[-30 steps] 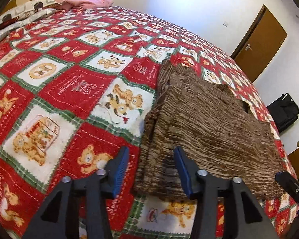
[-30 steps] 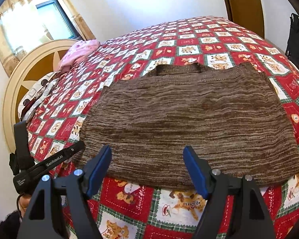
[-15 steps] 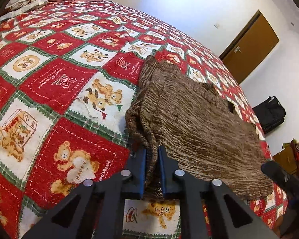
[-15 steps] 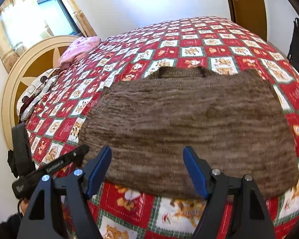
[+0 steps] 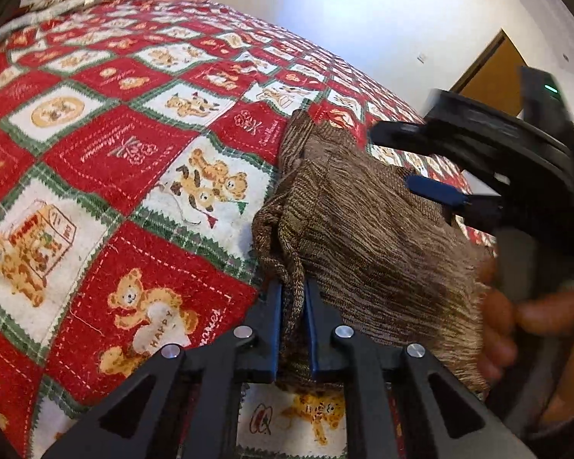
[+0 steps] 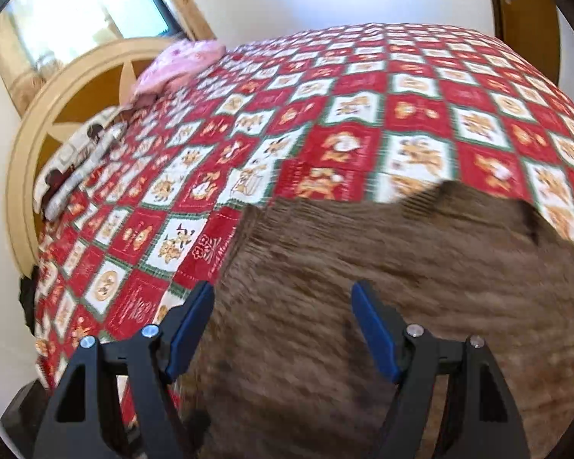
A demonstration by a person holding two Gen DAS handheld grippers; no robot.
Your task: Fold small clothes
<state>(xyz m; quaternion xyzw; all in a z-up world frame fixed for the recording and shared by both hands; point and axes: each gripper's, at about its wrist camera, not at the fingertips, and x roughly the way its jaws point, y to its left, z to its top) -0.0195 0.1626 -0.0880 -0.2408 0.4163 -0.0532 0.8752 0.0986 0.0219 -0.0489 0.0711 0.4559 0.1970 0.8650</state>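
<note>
Brown sweater: knit, lying on the red teddy-bear bedspread, near corner bunched up between the left fingers
Left gripper: tilted down at the bed, blue pads clamped tight on that bunched corner
Right gripper: angled down over the sweater, fingers spread wide with only fabric below, gripping nothing
Right hand: wrapped round its handle, off to the right of the left fingers, blurry
</note>
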